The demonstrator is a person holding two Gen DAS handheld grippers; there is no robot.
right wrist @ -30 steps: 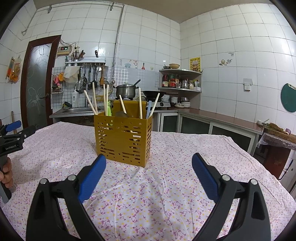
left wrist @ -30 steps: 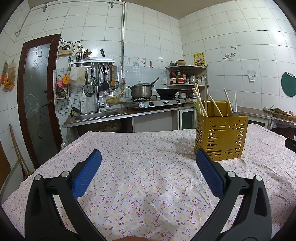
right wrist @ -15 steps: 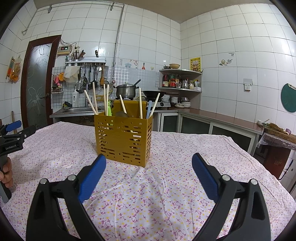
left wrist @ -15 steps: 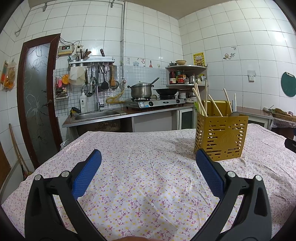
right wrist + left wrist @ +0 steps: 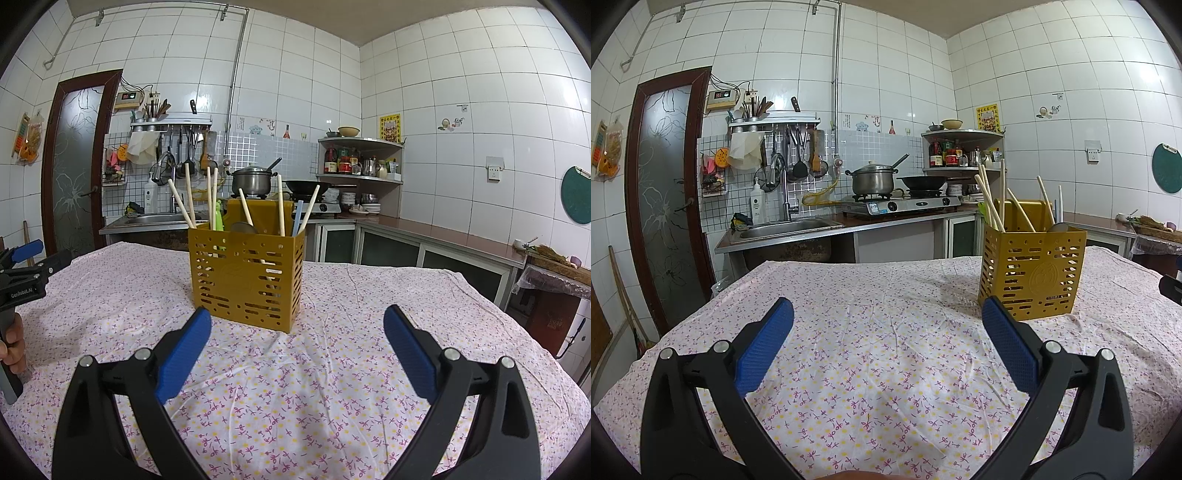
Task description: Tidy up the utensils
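Note:
A yellow perforated utensil holder (image 5: 245,275) stands upright on the floral tablecloth (image 5: 332,369), holding several chopsticks (image 5: 280,206), a metal spoon and a green item. In the left wrist view the holder (image 5: 1032,273) sits to the right, beyond the fingers. My left gripper (image 5: 886,317) is open over bare cloth, nothing between its blue pads. My right gripper (image 5: 297,325) is open too, just short of the holder and slightly to its right. The left gripper (image 5: 27,258) also shows at the left edge of the right wrist view, held by a hand.
A kitchen counter with a sink (image 5: 786,227), a stove with a pot (image 5: 873,181) and a wok lies behind the table. A corner shelf (image 5: 360,158) holds bottles. A brown door (image 5: 661,192) is at the left. The table edge drops off at the right (image 5: 546,354).

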